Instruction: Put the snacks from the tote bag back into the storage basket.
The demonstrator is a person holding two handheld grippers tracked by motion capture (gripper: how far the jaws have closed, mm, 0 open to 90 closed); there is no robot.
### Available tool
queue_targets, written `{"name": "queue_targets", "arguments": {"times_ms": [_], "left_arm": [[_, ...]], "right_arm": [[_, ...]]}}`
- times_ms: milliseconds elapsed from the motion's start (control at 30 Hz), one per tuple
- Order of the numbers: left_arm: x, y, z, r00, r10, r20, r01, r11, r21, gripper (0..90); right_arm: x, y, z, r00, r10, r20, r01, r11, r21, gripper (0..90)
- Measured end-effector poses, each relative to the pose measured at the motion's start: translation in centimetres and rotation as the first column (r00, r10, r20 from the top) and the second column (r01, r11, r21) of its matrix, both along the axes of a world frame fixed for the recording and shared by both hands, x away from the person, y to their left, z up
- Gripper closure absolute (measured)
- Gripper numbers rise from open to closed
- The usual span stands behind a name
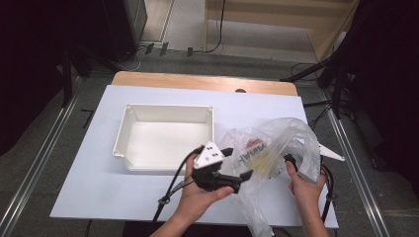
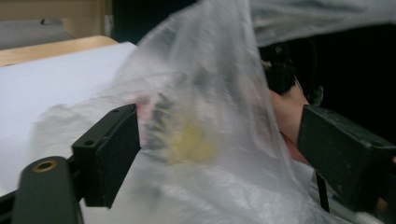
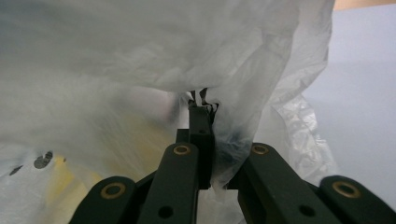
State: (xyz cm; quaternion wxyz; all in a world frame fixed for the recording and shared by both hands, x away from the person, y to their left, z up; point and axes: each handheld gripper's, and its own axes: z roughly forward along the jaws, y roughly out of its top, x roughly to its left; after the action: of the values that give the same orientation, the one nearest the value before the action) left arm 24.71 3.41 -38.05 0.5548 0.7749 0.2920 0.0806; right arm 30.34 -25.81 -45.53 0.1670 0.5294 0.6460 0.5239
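Note:
A crumpled translucent plastic bag (image 1: 276,140) with red and black print and something yellowish inside lies at the right of the white table (image 1: 84,163). My right gripper (image 1: 289,159) is shut on a fold of the bag (image 3: 140,56), its jaws together (image 3: 201,112) with film pinched between them. My left gripper (image 1: 238,163) is held just left of the bag, jaws wide apart. In the left gripper view the bag (image 2: 210,93) bulges between the open jaws (image 2: 219,154), and the pads (image 2: 114,149) do not press on it.
A white rectangular tray (image 1: 168,107) stands on the table to the left of the bag, with nothing in it. The table's wooden far edge (image 1: 202,81) runs behind it. Cables trail from both grippers toward the near edge.

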Motion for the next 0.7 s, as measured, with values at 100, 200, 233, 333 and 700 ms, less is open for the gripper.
{"name": "queue_targets", "arguments": {"times_ms": [100,200,233,333,700], "left_arm": [[0.2,-1.9,-1.4,0.9998,0.002,-0.02,-0.001,0.9981,0.062,14.3],[1.0,-3.0,-2.7,0.9973,0.053,-0.051,-0.046,0.9888,0.142,25.4],[1.2,-3.1,-3.0,0.9957,0.068,-0.062,-0.058,0.986,0.156,31.4],[2.2,-3.0,-3.4,0.9917,0.092,-0.09,-0.075,0.9809,0.179,59.9],[4.9,-0.4,-2.8,0.9774,0.178,-0.114,-0.16,0.9761,0.147,90.0]], "right_arm": [[-0.2,0.4,0.3,0.9998,0.009,0.015,-0.01,1.0,0.006,88.6],[-0.6,0.8,0.6,0.9986,0.032,0.043,-0.032,0.999,0.009,88.5],[-0.6,0.8,0.7,0.9977,0.041,0.053,-0.042,0.999,0.009,88.5],[-0.9,0.9,0.9,0.9941,0.075,0.078,-0.075,0.997,0.003,88.2],[-0.5,-1.4,0.5,0.9989,0.01,0.047,-0.011,1.0,0.015,88.2]]}}
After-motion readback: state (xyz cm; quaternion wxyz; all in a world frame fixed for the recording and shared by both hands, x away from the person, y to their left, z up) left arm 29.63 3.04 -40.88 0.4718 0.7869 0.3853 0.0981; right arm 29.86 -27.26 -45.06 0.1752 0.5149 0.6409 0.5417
